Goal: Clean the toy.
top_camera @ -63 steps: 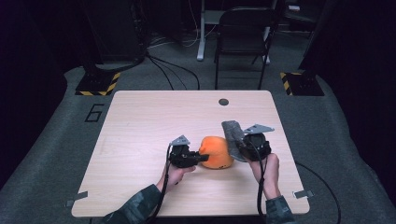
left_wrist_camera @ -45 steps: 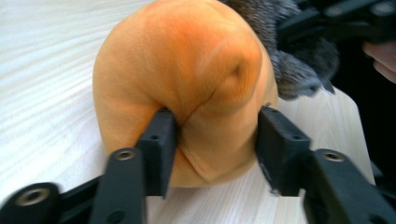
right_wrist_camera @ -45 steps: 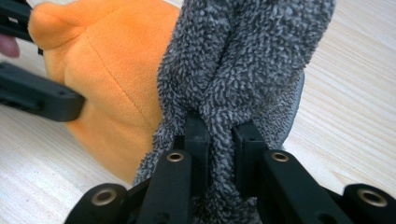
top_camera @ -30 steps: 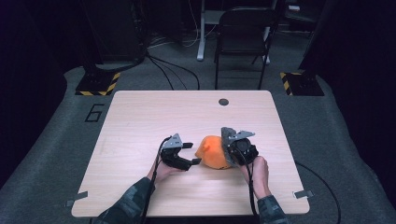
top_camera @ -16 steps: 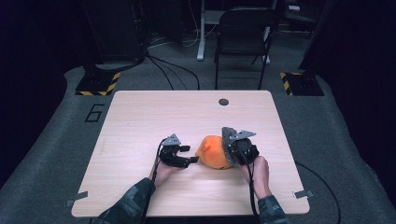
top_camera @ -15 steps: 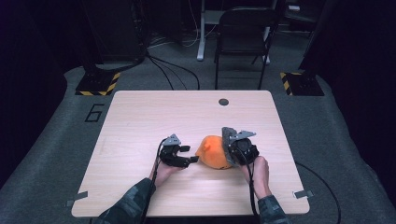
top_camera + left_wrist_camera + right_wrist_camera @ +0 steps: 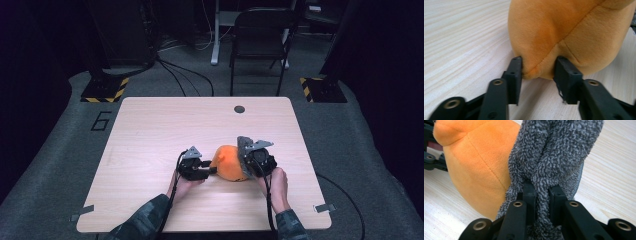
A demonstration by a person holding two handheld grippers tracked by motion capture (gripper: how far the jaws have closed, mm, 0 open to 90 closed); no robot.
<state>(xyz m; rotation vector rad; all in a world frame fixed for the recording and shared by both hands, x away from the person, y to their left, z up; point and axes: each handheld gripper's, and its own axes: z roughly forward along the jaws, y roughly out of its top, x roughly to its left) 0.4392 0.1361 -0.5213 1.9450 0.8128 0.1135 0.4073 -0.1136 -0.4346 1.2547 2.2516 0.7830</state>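
Observation:
An orange plush toy [image 7: 227, 161] lies on the wooden table [image 7: 165, 125], with a grey fuzzy fabric part [image 7: 244, 145] on its right side. My left gripper [image 7: 212, 170] is at the toy's left end. In the left gripper view its jaws have just been closing, and the pads now pinch the toy's [image 7: 564, 30] lower bulge, so the left gripper [image 7: 537, 67] grips it. My right gripper [image 7: 541, 191] is shut on the grey fuzzy fabric [image 7: 554, 150], with the orange body [image 7: 474, 162] beside it.
A small dark round disc [image 7: 239, 109] sits near the table's far edge. A black chair [image 7: 262, 35] stands beyond the table, and cables run over the grey floor. Bare wood spreads to the left and behind the toy.
The right gripper and toy shifted slightly left two seconds ago, then stayed still. The left gripper's jaws have narrowed onto the toy's left end.

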